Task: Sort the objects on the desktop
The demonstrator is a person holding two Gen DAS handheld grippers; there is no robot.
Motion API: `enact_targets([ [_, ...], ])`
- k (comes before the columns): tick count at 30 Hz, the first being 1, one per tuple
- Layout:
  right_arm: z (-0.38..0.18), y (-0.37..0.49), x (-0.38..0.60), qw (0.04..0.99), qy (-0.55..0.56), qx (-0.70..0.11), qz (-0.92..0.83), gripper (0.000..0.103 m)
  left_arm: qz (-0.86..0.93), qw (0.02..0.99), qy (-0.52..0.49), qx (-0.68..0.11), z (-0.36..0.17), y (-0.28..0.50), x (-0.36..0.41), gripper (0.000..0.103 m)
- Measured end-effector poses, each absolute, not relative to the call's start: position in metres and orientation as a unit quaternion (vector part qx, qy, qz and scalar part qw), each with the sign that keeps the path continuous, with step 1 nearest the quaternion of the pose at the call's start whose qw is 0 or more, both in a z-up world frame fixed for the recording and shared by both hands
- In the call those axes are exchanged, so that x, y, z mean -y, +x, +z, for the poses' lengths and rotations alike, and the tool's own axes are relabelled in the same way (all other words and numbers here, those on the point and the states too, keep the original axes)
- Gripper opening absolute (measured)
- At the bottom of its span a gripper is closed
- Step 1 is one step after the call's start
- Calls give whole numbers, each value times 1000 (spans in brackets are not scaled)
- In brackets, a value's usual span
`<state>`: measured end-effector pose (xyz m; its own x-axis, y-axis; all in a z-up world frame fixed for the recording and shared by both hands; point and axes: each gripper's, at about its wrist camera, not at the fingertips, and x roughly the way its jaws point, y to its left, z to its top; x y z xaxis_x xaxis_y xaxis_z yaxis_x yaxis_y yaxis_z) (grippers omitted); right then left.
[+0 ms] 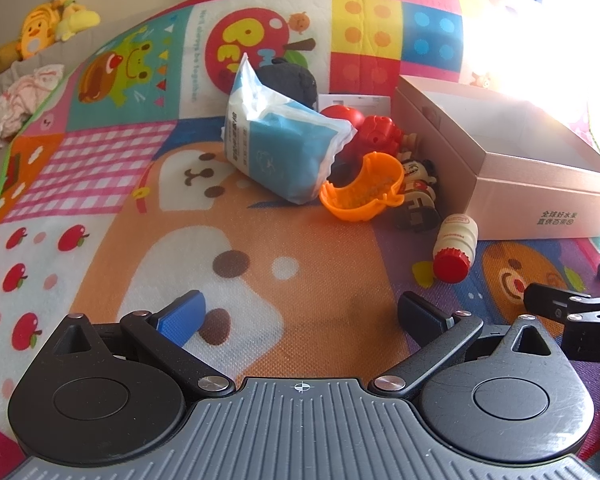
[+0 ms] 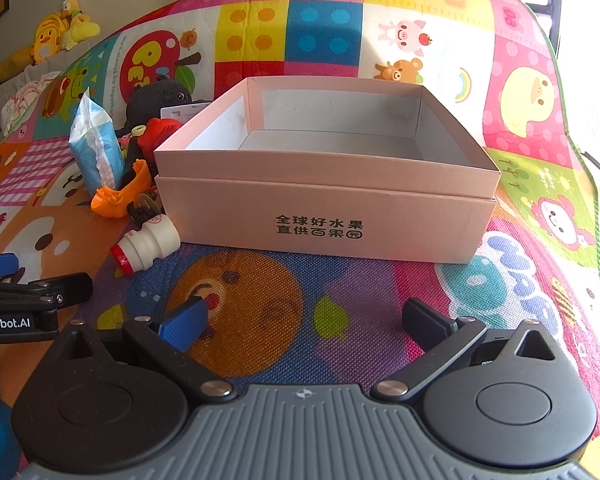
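The fingers of the left gripper (image 1: pixel 300 314) are spread wide, one blue-padded and one black, holding nothing and hovering over a bare stretch of the colourful play mat (image 1: pixel 100 200). The right gripper (image 2: pixel 308 320) is likewise spread wide and empty, its fingers above a clear patch of mat printed with an orange cartoon face. The two grippers sit just beside each other, each one's black linkage showing at the edge of the other's view. Ahead of the left gripper the mat is open up to a cluster of objects: a small white bottle with a red cap (image 1: pixel 456 246) lying on its side, nearest, just beside the front wall of a pink cardboard box (image 1: pixel 540 196); further back, an orange plastic toy (image 1: pixel 364 190), small dark figurines (image 1: pixel 418 188), a red toy (image 1: pixel 376 130), a blue and white tissue pack (image 1: pixel 288 140) tilted against a black plush toy (image 1: pixel 288 76), and a white card (image 1: pixel 356 102) behind. From the right wrist view the box (image 2: pixel 324 216) stands straight ahead, open-topped, its inside empty, black printed characters on its front wall. To the box's right the mat is clear out to its green edge. Yellow plush toys (image 1: pixel 52 20) rest far back at left, off the mat.
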<state>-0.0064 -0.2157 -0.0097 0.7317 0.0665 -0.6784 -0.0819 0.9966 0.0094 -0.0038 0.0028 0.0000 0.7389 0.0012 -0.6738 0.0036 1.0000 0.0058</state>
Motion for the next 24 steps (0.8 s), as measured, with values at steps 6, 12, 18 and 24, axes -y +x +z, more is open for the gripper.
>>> enact_targets([
  [6, -7, -23, 217, 929, -13, -368, 43, 103, -14, 933, 2, -359, 2, -6, -5, 103],
  [12, -6, -20, 215, 926, -22, -373, 46, 103, -24, 937, -13, -348, 9, -4, -9, 103],
  [18, 6, -13, 204, 920, -69, -359, 142, 102, 32, 949, -18, -314, 27, -2, -28, 103],
  [24, 18, -13, 160, 928, -86, -312, 184, 54, 52, 951, -53, -302, 38, -3, -53, 103],
])
